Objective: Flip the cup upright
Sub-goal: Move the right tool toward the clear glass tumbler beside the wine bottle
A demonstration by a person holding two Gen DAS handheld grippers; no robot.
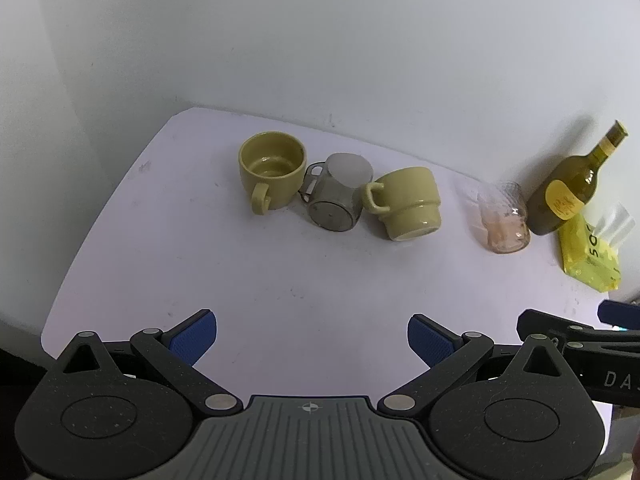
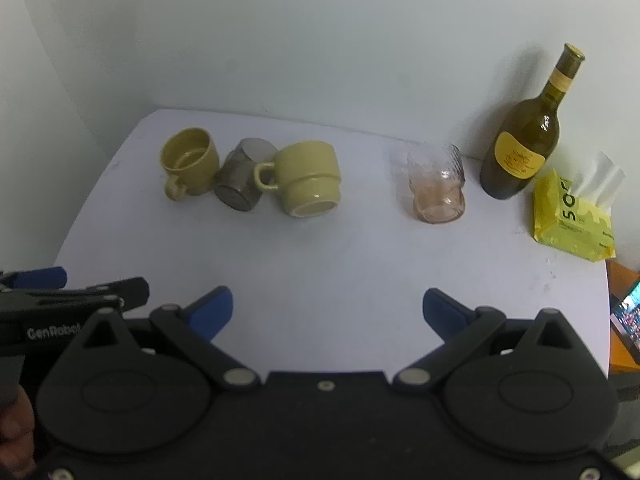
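A plain white wall backs a white table (image 2: 320, 248) whose near part lies bare under both tools. The left tool (image 1: 312, 338) hangs over the near edge with its blue pads spread wide and nothing between them; the right tool (image 2: 328, 308) sits just beside it, equally wide apart and empty. Well ahead of both, toward the far side, three cups huddle in a row: a yellow mug (image 1: 272, 170) standing with its mouth up, a grey cup (image 1: 338, 194) touching it and tipped with its base toward the cameras, and a second yellow mug (image 1: 404, 202) on its side or tilted, base facing the near edge and handle pointing left toward the grey cup. Which of the tipped pair is meant I cannot tell. Both lie forward of the left tool, the tipped yellow mug slightly right of its centre, and forward-left of the right tool, so the left looks the nearer. Each cup's long axis runs roughly front to back. Farther right stand a glass (image 2: 438, 184), a bottle (image 2: 520, 140) and a tissue pack (image 2: 572, 216).
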